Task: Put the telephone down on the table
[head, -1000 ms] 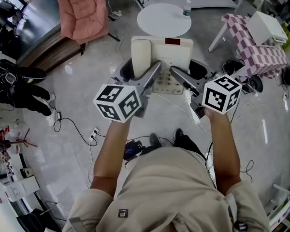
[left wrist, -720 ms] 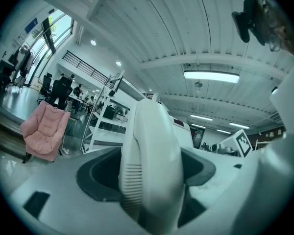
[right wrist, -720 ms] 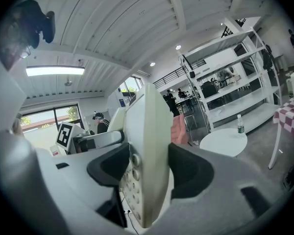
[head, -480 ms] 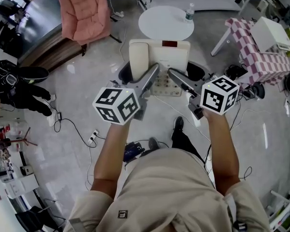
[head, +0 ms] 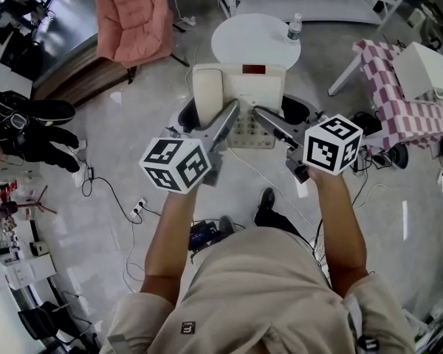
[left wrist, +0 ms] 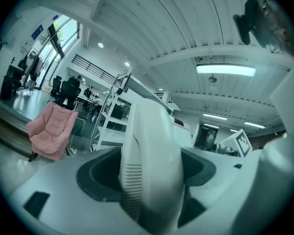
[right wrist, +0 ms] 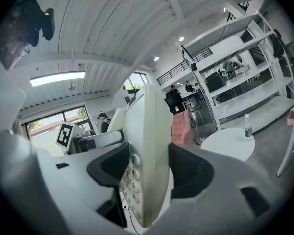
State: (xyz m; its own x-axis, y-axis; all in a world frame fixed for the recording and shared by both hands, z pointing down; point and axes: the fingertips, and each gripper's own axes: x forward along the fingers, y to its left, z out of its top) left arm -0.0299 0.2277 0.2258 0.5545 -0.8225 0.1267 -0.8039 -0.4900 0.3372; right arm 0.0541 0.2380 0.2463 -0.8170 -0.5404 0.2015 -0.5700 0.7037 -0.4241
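**A:** Grey floor of an open workroom, a pink armchair [head: 133,17] at the back left, and a round white table [head: 255,41] ahead with a bottle [head: 294,26] at its far right edge.

**B:** And the telephone [head: 238,105]?

**A:** It's in the air, carried flat, just reaching the table's near edge. The left gripper [head: 210,116] is clamped on its handset side and the right gripper [head: 280,116] on its keypad side.

**B:** What has changed?

**A:** The table has drawn closer over the last second, and both grips are unaltered. I judge the carry nearly done and the lowering not yet begun.
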